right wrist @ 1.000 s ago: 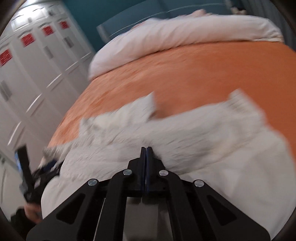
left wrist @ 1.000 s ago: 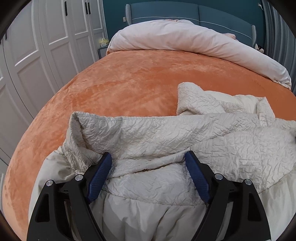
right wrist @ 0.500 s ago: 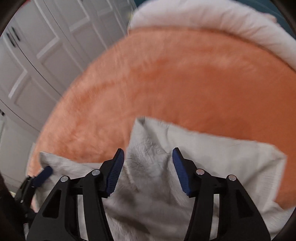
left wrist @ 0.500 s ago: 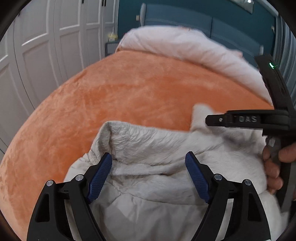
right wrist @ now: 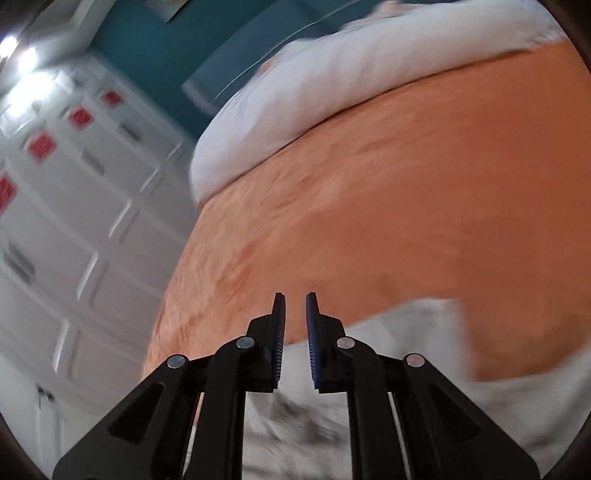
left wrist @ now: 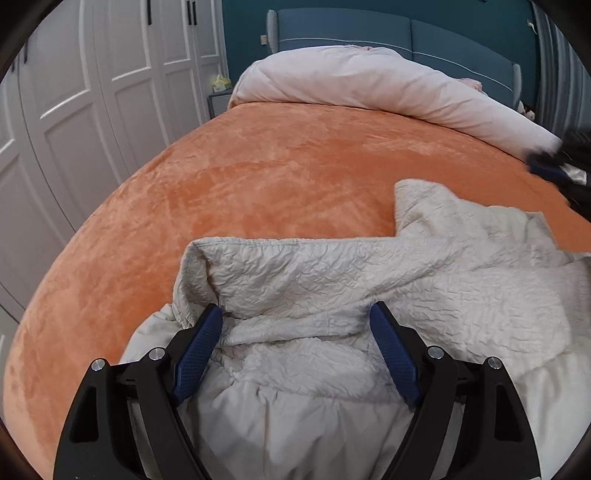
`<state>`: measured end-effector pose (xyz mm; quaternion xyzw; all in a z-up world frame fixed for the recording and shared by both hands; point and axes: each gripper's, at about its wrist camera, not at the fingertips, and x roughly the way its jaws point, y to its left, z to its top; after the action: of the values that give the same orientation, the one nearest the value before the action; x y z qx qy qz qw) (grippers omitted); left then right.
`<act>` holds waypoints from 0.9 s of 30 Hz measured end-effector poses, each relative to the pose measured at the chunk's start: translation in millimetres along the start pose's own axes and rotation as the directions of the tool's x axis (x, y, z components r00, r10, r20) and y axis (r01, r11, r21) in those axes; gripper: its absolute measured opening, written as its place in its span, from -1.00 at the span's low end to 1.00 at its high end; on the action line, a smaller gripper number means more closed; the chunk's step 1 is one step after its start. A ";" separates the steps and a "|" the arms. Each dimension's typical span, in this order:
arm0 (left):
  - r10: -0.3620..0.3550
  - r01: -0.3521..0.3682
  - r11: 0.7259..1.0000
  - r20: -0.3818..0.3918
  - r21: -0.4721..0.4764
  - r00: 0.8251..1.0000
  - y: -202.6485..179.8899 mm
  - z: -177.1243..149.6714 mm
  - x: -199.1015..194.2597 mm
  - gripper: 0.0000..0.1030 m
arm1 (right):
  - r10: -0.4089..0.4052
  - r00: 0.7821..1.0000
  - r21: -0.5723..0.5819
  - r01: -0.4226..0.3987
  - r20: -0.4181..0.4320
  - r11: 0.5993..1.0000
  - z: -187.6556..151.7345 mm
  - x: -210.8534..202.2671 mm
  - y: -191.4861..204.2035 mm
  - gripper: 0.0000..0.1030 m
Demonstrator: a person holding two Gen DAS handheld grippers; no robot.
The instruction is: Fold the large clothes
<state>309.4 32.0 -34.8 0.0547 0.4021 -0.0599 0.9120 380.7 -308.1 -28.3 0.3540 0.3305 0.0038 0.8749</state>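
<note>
Cream fabric fills the near field of the left wrist view: a crinkled jacket [left wrist: 332,288] lies bunched on the orange bedspread [left wrist: 258,177], and the left claw [left wrist: 295,325] sits over it with its blue pads spread wide, gripping nothing. In the blurred right wrist view, the right claw [right wrist: 295,317] hangs above the jacket's near edge [right wrist: 406,321], its pads parted by a narrow gap with nothing between them. Beyond the garment the bedspread runs to a rolled white duvet [left wrist: 369,85] against a blue headboard [left wrist: 406,33], with white wardrobe doors [left wrist: 92,92] at the left
</note>
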 end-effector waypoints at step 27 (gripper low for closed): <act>-0.212 0.198 0.943 -0.024 -0.269 0.977 -88.9 96.4 29.4 -0.12 | -0.221 0.973 -0.118 0.227 0.063 0.967 -52.6 -108.0 -114.6 -0.88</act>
<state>385.5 -71.9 3.5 -0.1084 0.4336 -0.0986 0.8891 239.7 -387.6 -65.4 0.2591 0.3459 -0.0829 0.8980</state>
